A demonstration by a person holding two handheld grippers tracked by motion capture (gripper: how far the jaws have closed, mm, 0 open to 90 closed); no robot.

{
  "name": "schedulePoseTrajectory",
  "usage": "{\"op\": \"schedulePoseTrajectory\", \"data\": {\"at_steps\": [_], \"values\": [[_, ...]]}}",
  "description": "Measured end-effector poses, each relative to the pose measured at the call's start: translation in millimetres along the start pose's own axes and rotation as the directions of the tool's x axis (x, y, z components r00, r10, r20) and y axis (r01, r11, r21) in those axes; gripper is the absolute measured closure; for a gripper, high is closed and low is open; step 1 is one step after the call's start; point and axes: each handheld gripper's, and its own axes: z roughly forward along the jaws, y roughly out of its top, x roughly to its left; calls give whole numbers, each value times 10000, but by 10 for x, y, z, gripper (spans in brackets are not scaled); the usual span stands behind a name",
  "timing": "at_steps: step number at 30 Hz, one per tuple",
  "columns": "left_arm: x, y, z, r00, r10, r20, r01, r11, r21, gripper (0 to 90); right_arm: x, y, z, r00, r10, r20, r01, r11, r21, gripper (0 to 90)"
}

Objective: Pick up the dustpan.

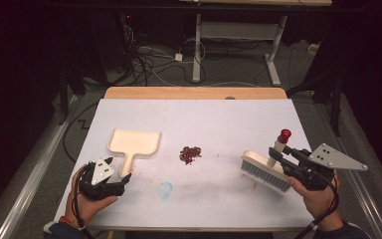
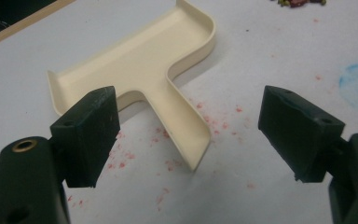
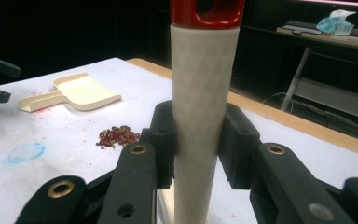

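Note:
A cream dustpan (image 1: 134,141) lies flat on the white table, left of centre, its handle (image 2: 182,126) pointing toward me. My left gripper (image 1: 121,180) (image 2: 196,133) is open at the handle's end, which lies between the jaws without touching them. A small pile of red beans (image 1: 190,154) (image 3: 119,136) sits mid-table. My right gripper (image 1: 277,158) (image 3: 198,149) is shut on the pale, red-capped handle (image 3: 200,93) of a white brush (image 1: 264,171), whose bristles rest on the table at the right. In the right gripper view the dustpan (image 3: 81,95) is at the far left.
A blue smear (image 1: 164,189) (image 3: 25,152) and red stains mark the white sheet near the front. The table's wooden far edge (image 1: 194,92) borders a dark floor with cables and a desk frame (image 1: 238,35).

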Motion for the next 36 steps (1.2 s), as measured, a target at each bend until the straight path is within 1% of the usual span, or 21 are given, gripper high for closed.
{"op": "schedulePoseTrajectory", "data": {"at_steps": [1,3,7,8,9,11,14,16,18,20,22,24,25,26,27,29,31,32,33,35,36], "values": [[-6,12,-3,9999,103,-69,-103,9999,-25,198,-2,-2,-3,10000,-15,-20,15,10000,-6,695],[-23,17,-8,9998,153,-103,-153,9999,-28,199,-11,-6,-6,10000,-29,-27,29,10000,-3,695],[-41,-44,-9,10000,-35,-8,35,9997,258,199,-31,20,-4,10000,62,63,-61,9999,-99,695],[-42,-59,-16,10000,-41,23,40,9994,349,199,-31,37,15,10000,-3,52,4,9998,-173,695],[-43,-64,-23,10000,-63,-29,64,9990,448,200,-23,40,25,10000,-32,37,32,9999,-166,695],[-40,-56,-31,9993,-125,-351,152,9970,764,202,-17,43,37,10000,-69,-19,68,9998,-168,695],[-17,-35,-44,9973,-548,-487,589,9944,877,203,10,41,56,9999,-112,-106,112,9999,-66,695],[-6,-21,-47,9961,-784,-405,819,9920,955,207,20,46,54,9999,-93,-132,91,9999,-118,694],[-2,2,-39,9949,-891,-465,940,9887,1169,212,24,47,53,9998,-179,-134,178,9998,-86,695],[15,29,-24,9929,-1147,-327,1180,9847,1281,212,31,41,66,9998,-163,-148,163,9999,-34,695],[40,67,19,9913,-1277,-323,1311,9799,1506,212,29,30,91,9996,-204,-184,205,9998,49,695],[81,104,107,9882,-1510,-274,1534,9706,1857,212,29,30,97,9996,-217,-187,219,9997,67,695],[103,115,154,9852,-1715,-76,1699,9680,1847,212,31,31,100,9996,-213,-176,214,9997,78,695],[123,126,209,9805,-1959,163,1895,9639,1869,212,32,32,102,9996,-215,-186,217,9997,88,695],[136,140,273,9781,-2068,252,1973,9584,2064,212,32,32,108,9996,-210,-177,212,9997,87,694],[137,165,401,9781,-2082,25,2010,9475,2486,213,33,29,112,9996,-209,-172,211,9997,109,695],[148,187,525,9748,-2229,-18,2145,9360,2789,236,29,18,121,9997,-205,-162,208,9996,167,695],[156,198,582,9727,-2322,-34,2235,9322,2848,236,29,18,121,9997,-205,-162,208,9996,167,695],[165,209,634,9726,-2324,-51,2238,9300,2915,251,26,16,122,9996,-205,-180,209,9996,171,695],[201,225,710,9663,-2573,26,2458,9262,2860,245,24,15,119,9996,-200,-192,204,9996,170,695],[220,233,738,9619,-2731,112,2589,9236,2829,246,27,16,116,9996,-170,-203,174,9997,166,695]]}}
